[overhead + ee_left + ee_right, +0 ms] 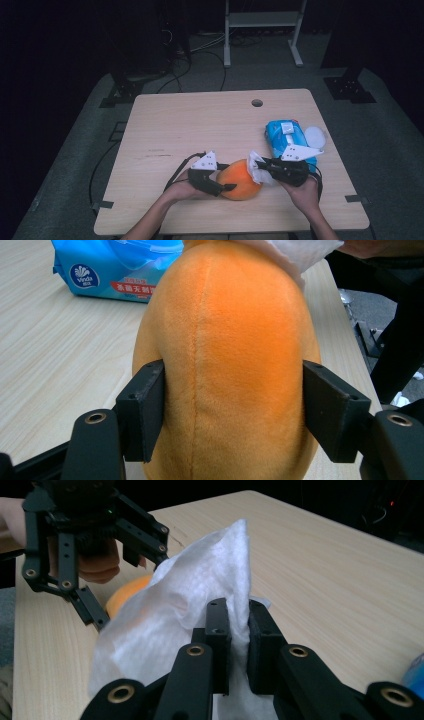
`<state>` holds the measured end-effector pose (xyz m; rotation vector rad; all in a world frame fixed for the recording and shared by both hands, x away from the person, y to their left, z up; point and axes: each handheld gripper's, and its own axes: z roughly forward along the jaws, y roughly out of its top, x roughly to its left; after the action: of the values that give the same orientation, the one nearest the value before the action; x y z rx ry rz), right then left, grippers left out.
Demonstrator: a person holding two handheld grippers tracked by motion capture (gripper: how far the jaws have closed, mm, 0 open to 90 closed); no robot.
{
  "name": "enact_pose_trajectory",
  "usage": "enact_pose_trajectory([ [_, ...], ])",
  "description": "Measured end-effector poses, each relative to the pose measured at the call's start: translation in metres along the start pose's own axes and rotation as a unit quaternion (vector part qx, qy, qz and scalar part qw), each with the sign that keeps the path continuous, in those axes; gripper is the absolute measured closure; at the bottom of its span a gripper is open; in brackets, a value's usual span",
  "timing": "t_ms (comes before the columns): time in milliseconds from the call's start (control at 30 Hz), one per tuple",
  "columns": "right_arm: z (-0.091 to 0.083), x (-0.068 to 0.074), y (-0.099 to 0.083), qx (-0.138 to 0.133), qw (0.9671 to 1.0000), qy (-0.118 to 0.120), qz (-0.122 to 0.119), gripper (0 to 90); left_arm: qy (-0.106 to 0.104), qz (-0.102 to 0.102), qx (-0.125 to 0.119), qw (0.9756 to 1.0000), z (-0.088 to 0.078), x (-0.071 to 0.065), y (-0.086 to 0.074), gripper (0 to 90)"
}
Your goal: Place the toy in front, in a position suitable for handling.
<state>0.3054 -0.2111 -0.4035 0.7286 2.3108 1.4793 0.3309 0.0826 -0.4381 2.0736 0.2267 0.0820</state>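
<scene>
At the near edge of the bench (pixel 165 125), the left tool (pixel 226 186) clamps the orange plush toy (pixel 241 180) while the right tool (pixel 264 165) pinches a white wipe (pixel 256 167) against it; hard rubbing could squirm the soft toy loose.

Left gripper (pixel 226 176) jaws stand part-spread, right gripper (pixel 262 168) jaws pinched nearly together
</scene>
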Motion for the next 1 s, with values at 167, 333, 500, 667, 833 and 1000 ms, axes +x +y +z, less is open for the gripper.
enact_pose_trajectory([
  [167, -0.002, -0.009, -0.007, 0.001, 0.9996, -0.005, 0.028, 81.3, 0.005, -0.001, -0.002, 1.0000, 0.002, -0.001, 0.002, 30.7],
  [333, 0.002, 0.011, 0.007, -0.022, 0.9995, 0.019, -0.008, 81.3, 0.017, -0.007, -0.012, 0.9998, 0.008, -0.006, 0.006, 30.1],
  [500, 0.009, 0.008, 0.006, -0.002, 0.9999, 0.009, -0.014, 81.3, 0.019, -0.001, -0.010, 0.9998, 0.007, -0.009, 0.006, 30.8],
  [667, -0.003, -0.010, -0.002, -0.003, 0.9995, -0.018, 0.027, 81.2, 0.020, 0.013, -0.008, 0.9997, 0.011, -0.014, 0.010, 30.6],
  [833, 0.007, 0.006, 0.005, 0.005, 0.9999, -0.010, -0.008, 81.2, 0.021, 0.035, 0.002, 0.9992, 0.014, -0.021, 0.013, 28.6],
  [1000, 0.001, -0.004, 0.002, 0.016, 0.9997, -0.020, 0.006, 81.2, 0.015, 0.032, -0.003, 0.9994, 0.013, -0.020, 0.012, 29.2],
])
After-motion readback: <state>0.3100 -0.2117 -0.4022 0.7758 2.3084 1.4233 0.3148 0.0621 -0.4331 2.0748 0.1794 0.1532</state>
